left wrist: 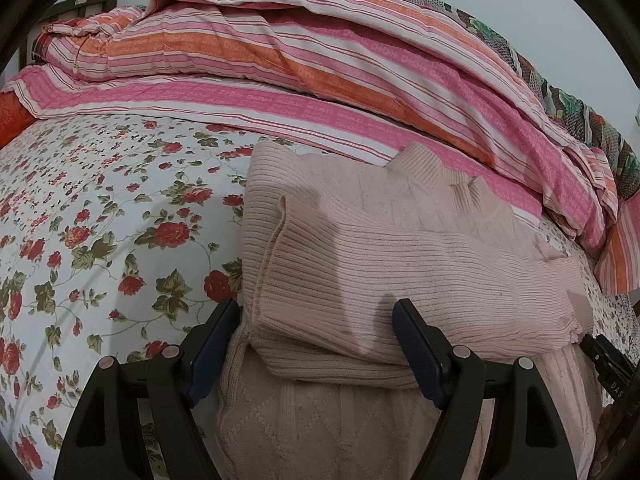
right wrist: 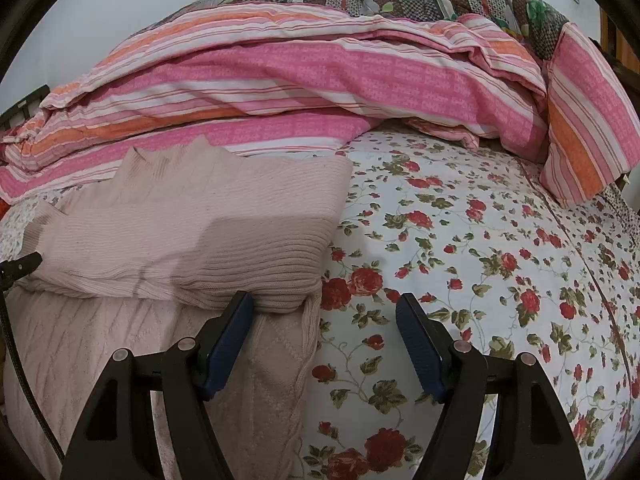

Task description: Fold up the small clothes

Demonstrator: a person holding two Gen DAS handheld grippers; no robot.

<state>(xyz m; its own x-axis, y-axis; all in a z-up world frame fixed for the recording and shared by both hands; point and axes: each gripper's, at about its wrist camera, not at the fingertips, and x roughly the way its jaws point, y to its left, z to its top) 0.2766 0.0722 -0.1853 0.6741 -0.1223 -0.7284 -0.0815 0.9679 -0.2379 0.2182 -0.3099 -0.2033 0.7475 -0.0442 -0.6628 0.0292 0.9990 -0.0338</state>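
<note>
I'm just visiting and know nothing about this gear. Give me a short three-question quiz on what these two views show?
1. True or false: both grippers, left and right, are open.
2. What pattern has the sheet? A) stripes B) red roses C) plain white
3. Fill in: the pink sweater has its sleeves folded ____ its front.

Key: 1 true. 2 B. 3 across. The striped quilt lies bunched behind the sweater.

The right gripper [right wrist: 324, 316], jaws spread, sits at the pink sweater's [right wrist: 192, 216] folded corner on the floral sheet [right wrist: 460, 240].
</note>
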